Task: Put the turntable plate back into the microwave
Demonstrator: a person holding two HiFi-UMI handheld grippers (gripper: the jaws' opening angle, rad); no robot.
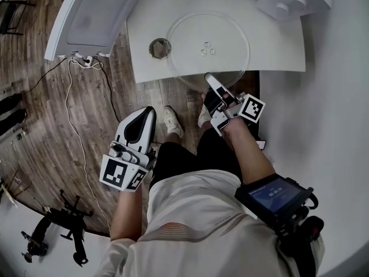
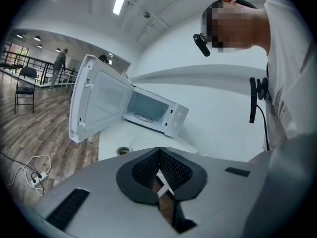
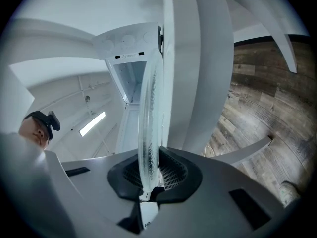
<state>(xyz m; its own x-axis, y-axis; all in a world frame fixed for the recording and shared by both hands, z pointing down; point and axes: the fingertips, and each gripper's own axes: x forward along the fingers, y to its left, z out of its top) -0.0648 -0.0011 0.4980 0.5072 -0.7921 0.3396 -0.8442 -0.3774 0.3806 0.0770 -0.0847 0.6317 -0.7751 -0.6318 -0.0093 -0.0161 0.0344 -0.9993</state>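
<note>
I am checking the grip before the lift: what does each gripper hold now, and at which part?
The right gripper holds the glass turntable plate by its near rim; the left gripper holds nothing.

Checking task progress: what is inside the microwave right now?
In the left gripper view the microwave stands open; only a ring-shaped piece shows on its floor. The turntable plate lies outside on the table, its rim clamped in the right gripper. Cavity corners are too small to tell.
</note>
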